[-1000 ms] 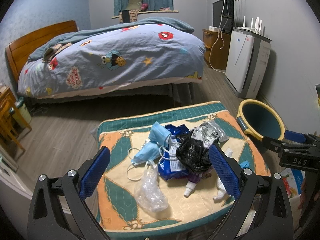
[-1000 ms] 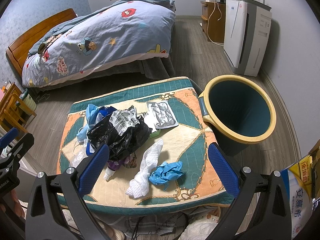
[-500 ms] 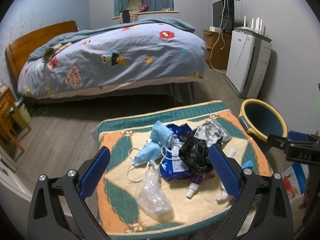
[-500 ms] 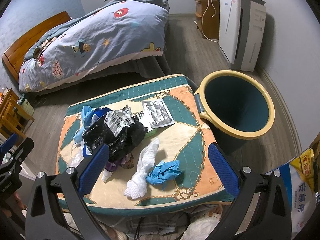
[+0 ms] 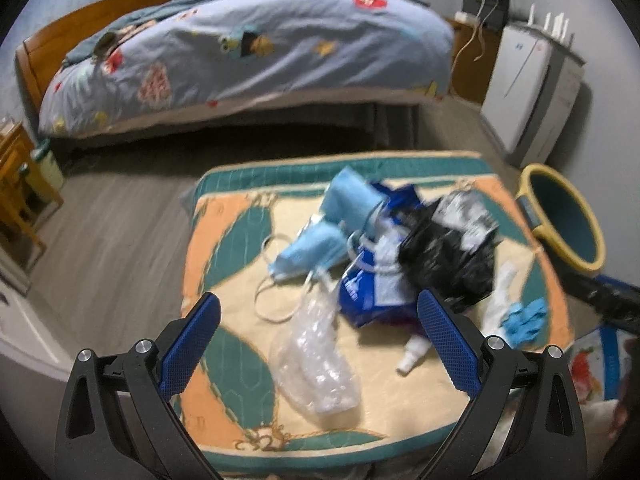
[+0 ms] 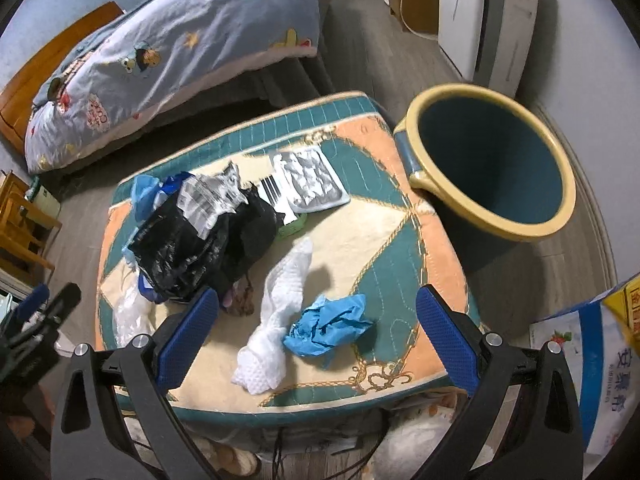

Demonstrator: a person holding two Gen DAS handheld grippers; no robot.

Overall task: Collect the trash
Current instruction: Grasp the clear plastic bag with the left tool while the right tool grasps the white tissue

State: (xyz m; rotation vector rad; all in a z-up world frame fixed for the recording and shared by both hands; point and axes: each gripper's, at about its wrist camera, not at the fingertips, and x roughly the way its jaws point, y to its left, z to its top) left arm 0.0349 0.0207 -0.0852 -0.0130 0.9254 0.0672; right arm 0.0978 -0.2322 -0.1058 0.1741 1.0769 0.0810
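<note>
On a low cushioned table (image 6: 400, 184) with a teal and orange quilted cover, the trash is seen piled: a black plastic bag (image 6: 192, 240), a white paper towel (image 6: 280, 312), a crumpled blue glove (image 6: 326, 326) and a silver blister pack (image 6: 312, 180). Blue face masks (image 5: 316, 240) and a clear plastic bag (image 5: 316, 360) are shown in the blurred left view. A teal bin with a yellow rim (image 6: 492, 160) is placed just beside the table's right edge. The left gripper (image 5: 318, 334) and the right gripper (image 6: 318, 330) are each held above the near edge, with jaws spread wide and nothing gripped between the 2 fingers.
</note>
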